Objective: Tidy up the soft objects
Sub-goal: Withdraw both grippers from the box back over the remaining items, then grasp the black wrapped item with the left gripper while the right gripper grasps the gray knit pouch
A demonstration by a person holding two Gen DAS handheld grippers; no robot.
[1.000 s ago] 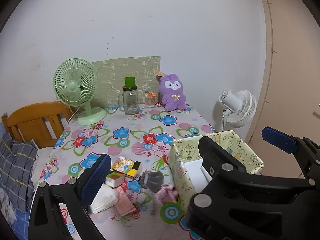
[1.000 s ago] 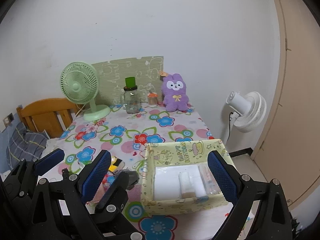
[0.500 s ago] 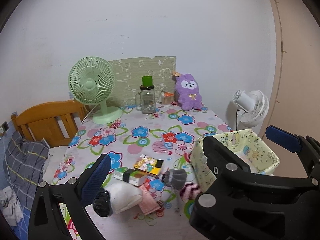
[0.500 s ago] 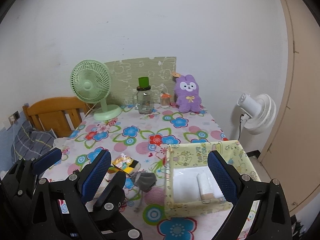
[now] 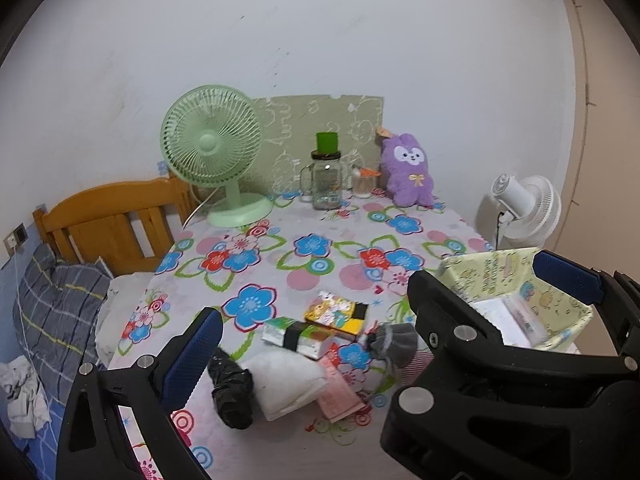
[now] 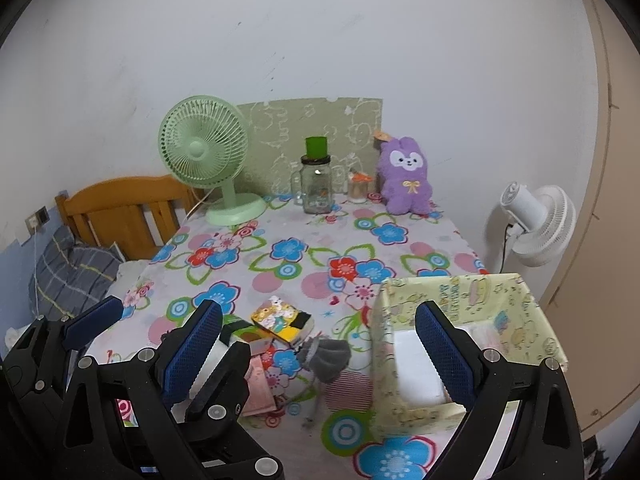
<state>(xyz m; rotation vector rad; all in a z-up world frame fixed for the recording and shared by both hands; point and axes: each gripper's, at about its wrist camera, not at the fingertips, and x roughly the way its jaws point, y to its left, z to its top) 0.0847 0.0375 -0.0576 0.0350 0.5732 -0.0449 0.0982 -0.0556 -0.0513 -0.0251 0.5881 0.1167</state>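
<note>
Above the near edge of the flowered table (image 5: 304, 264), both grippers hang with fingers spread wide, empty.
Left gripper (image 5: 372, 312) is over the loose pile: black bundle (image 5: 232, 390), white cloth (image 5: 286, 386), pink cloth (image 5: 340, 394), grey sock (image 5: 394, 340). Right gripper (image 6: 318, 350) straddles the pile and the yellow fabric box (image 6: 500, 300), which sits near right and holds white folded items.

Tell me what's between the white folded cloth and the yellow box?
In the left wrist view, a pink cloth and a grey sock lie between the white folded cloth and the yellow box.
</note>
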